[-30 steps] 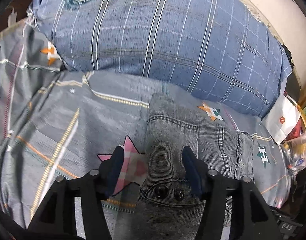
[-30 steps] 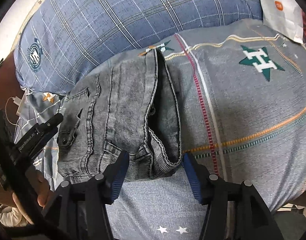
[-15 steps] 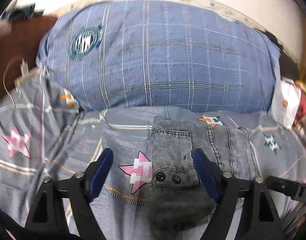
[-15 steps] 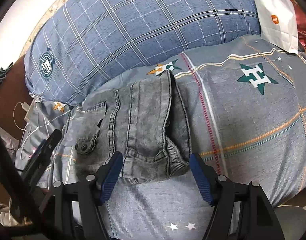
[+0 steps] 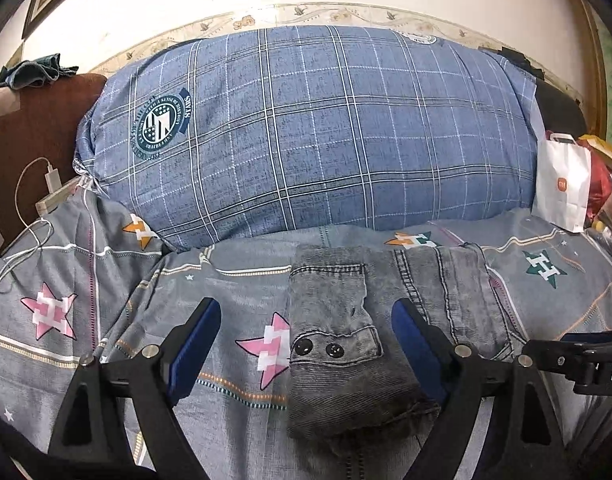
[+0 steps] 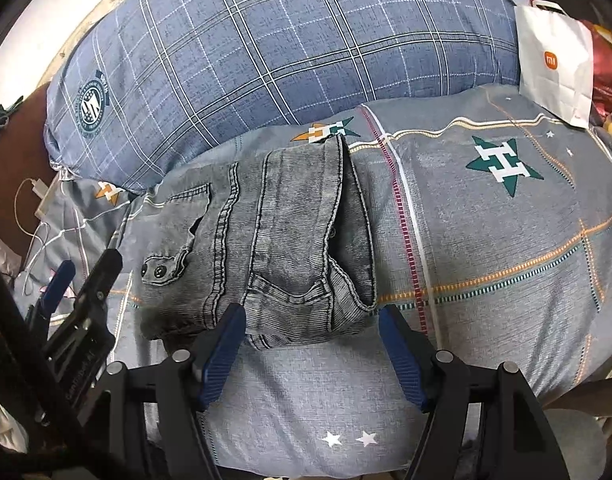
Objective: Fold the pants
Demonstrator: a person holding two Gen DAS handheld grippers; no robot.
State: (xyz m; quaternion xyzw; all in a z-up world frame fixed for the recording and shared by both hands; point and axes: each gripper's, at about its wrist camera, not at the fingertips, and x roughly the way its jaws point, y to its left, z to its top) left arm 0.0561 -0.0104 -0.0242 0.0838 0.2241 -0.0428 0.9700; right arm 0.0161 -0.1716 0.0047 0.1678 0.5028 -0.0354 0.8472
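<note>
The grey denim pants (image 5: 345,320) lie folded into a compact bundle on the grey star-print bedsheet (image 5: 86,320). In the right wrist view the pants (image 6: 282,240) show their waistband, pocket and two snap buttons. My left gripper (image 5: 306,320) is open, its blue-padded fingers wide apart on either side of the bundle's near end, holding nothing. My right gripper (image 6: 311,328) is open just in front of the bundle's near edge, empty. The left gripper also shows at the left of the right wrist view (image 6: 82,276).
A big blue plaid pillow (image 5: 325,132) lies just behind the pants. A white paper bag (image 5: 563,184) and red bags stand at the far right. A charger and white cable (image 5: 50,184) lie at the left by a brown headboard.
Both grippers have opened wider and pulled back and up from the folded pants, which stay on the bed. The left camera now sees the whole pillow and the wall.
</note>
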